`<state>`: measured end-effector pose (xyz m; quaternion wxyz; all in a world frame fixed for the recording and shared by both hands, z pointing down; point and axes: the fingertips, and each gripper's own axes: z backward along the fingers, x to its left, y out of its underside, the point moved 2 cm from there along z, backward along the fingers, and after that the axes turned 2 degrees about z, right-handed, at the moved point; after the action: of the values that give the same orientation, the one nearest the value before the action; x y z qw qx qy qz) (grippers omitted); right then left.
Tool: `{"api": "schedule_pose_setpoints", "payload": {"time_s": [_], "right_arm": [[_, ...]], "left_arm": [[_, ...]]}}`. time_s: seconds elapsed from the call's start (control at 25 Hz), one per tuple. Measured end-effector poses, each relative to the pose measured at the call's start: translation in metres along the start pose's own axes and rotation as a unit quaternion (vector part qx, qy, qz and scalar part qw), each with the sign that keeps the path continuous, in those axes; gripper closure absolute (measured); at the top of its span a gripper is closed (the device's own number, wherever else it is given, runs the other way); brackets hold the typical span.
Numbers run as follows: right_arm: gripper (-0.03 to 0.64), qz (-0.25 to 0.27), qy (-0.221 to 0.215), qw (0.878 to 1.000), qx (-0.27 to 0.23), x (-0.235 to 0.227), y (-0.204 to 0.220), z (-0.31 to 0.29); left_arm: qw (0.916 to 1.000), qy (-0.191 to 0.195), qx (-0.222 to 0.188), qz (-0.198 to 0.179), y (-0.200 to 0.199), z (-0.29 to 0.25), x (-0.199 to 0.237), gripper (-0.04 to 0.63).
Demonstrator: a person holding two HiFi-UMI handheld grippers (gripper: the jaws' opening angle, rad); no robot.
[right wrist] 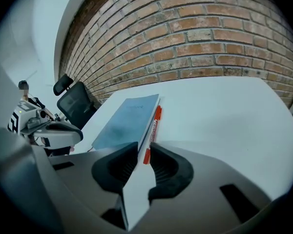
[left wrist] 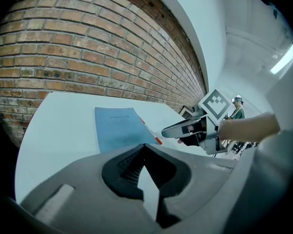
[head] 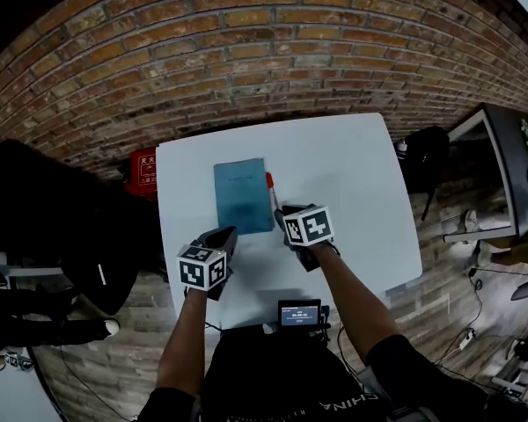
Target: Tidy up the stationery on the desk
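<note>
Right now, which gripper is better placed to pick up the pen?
Right. The right gripper has its fingers apart with the near end of the pen between them; the left gripper is shut, across the notebook from the pen.

Office-type workroom. At centre of the head view we see a white desk [head: 352,174] set against an exposed brick wall [head: 246,51] that fills the top. A second desk [head: 510,161] stands at the right edge on wood-plank flooring [head: 440,236], with a power strip [head: 465,339] and cables at lower right. A black office chair [right wrist: 74,106] appears at left in the right gripper view.
</note>
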<state>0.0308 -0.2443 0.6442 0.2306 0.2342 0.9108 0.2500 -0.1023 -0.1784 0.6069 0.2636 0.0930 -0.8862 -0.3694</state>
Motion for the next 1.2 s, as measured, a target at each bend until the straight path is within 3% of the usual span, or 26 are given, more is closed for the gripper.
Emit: {"api": "schedule_pose_setpoints", "payload": {"time_s": [0.48,1.2], "right_arm": [[0.604,0.065,0.006,0.996,-0.06,0.012,0.01,0.058],[0.607,0.115,-0.024,0.986,-0.116,0.058,0.085,0.131]], "left_arm": [[0.999,0.02,-0.033,-0.022,0.006,0.029,-0.028,0.584],[0.994,-0.001,-0.097,-0.05,0.071,0.112,-0.08,0.584]]}}
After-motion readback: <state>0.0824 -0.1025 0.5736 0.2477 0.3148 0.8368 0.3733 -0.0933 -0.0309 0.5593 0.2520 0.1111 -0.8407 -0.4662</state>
